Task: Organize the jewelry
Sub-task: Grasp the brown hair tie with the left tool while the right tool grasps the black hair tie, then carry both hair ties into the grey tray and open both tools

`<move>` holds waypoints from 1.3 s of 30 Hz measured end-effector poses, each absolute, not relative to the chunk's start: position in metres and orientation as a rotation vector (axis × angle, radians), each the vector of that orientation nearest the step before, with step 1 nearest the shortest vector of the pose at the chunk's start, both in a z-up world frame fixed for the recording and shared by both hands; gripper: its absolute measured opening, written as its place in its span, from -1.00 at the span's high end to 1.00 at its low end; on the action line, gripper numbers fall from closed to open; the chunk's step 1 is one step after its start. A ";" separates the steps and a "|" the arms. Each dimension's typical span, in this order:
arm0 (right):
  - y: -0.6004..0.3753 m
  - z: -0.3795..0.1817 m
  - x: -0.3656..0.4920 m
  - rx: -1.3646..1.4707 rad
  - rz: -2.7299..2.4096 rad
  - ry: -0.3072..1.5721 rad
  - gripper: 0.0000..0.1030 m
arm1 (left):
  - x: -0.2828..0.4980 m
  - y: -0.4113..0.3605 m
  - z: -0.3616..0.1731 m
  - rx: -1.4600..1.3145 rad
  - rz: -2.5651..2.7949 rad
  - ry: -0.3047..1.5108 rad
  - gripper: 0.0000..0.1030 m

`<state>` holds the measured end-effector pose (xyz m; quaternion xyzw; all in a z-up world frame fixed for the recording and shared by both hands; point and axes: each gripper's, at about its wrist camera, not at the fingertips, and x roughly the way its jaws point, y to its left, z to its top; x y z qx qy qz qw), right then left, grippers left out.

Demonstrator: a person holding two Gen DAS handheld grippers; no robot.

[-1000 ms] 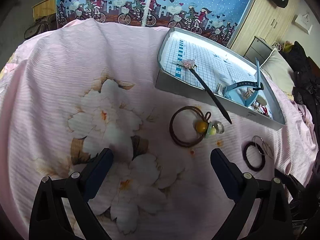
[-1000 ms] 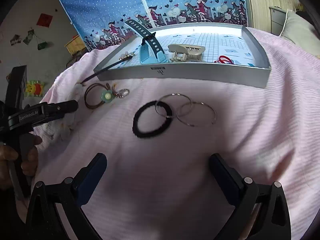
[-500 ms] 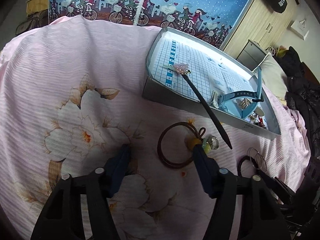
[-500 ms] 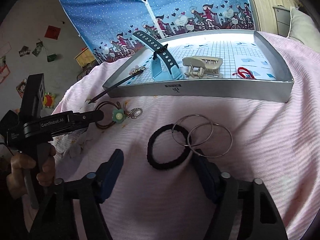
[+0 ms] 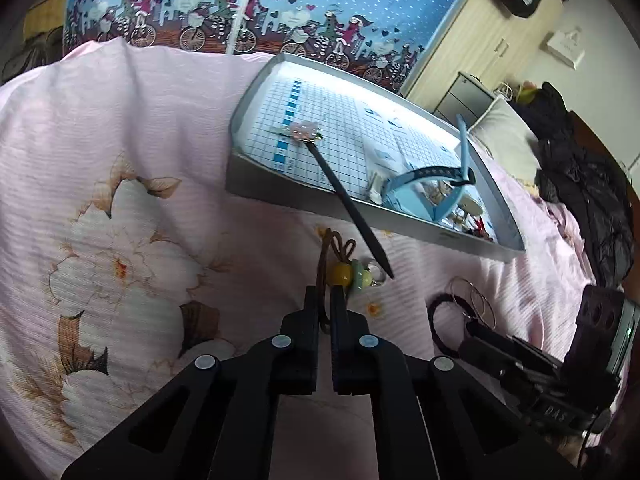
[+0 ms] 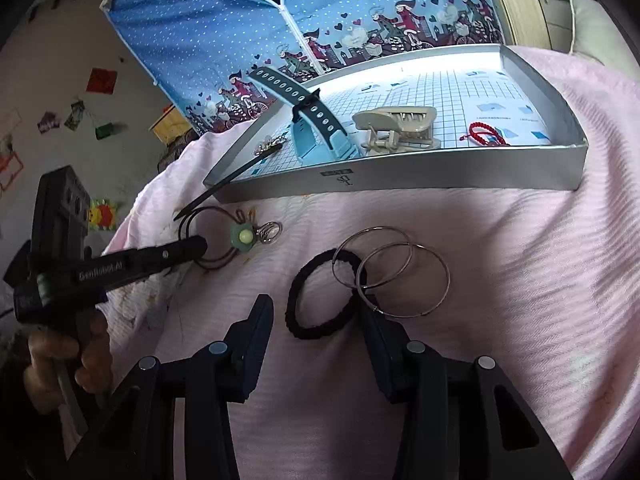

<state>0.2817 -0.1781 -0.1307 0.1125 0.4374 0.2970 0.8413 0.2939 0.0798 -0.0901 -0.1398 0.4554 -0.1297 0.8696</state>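
We note a pink ribbed bedspread [image 5: 168,128] printed with white flowers edged in brown. The tray [image 6: 400,184] is silver-grey with a white, blue-lined grid floor. It holds a light-blue strap [image 6: 316,142], a beige claw clip [image 6: 396,124] and a red cord bracelet [image 6: 486,136]. On the bedspread we see a brown hair tie [image 5: 322,264] with yellow and green beads, a black hair tie [image 6: 320,304] and silver hoops [image 6: 400,280]. The backdrop fabric [image 6: 280,12] is blue with white dots.

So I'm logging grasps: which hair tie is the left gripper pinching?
The brown one with the green flower charm, clamped by the left gripper; the plain black tie lies free.
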 end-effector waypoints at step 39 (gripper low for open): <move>-0.216 -0.045 0.243 0.080 0.503 0.672 0.88 | 0.260 0.001 -0.017 -0.141 -0.308 0.918 0.99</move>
